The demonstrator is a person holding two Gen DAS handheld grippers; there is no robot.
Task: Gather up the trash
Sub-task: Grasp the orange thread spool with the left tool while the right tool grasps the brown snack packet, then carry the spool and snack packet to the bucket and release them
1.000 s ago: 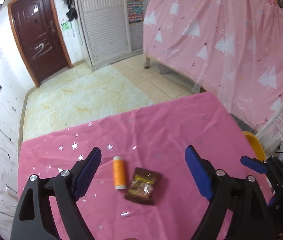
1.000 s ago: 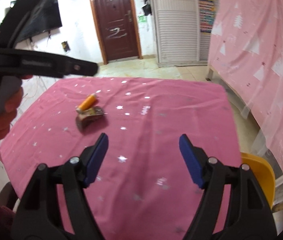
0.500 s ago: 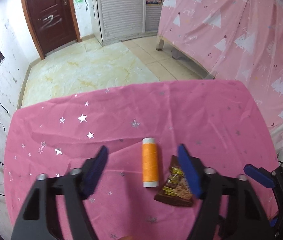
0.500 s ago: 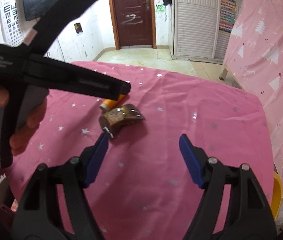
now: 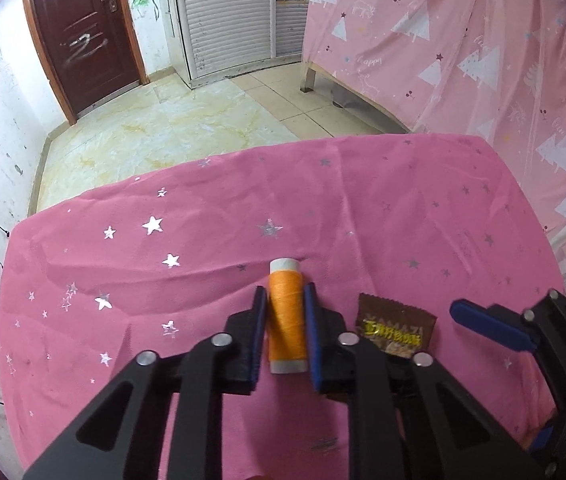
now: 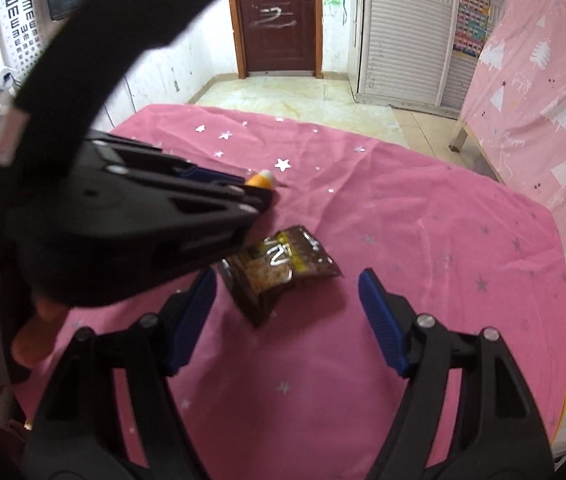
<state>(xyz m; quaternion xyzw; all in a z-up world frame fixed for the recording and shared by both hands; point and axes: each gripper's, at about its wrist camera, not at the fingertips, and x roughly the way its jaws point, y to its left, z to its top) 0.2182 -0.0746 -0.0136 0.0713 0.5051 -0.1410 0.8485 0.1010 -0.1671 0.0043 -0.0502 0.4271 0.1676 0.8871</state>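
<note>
The left gripper (image 5: 286, 328) has dropped and its fingers are closing around the orange thread spool (image 5: 286, 322) at lower centre; the brown crinkled snack wrapper (image 6: 279, 270) (the likelier trash) lies on the pink starred surface (image 5: 403, 220) before the right gripper's (image 6: 287, 326) open fingers.

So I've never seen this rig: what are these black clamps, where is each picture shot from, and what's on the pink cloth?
No robot here: a person holds a two-finger clamp in each hand, each with a camera looking along its fingers. One view is from the left gripper, whose jaws are closing around an orange thread spool. The other is from the right gripper, open just short of a brown snack wrapper. Both things lie side by side on the pink cloth.
</note>
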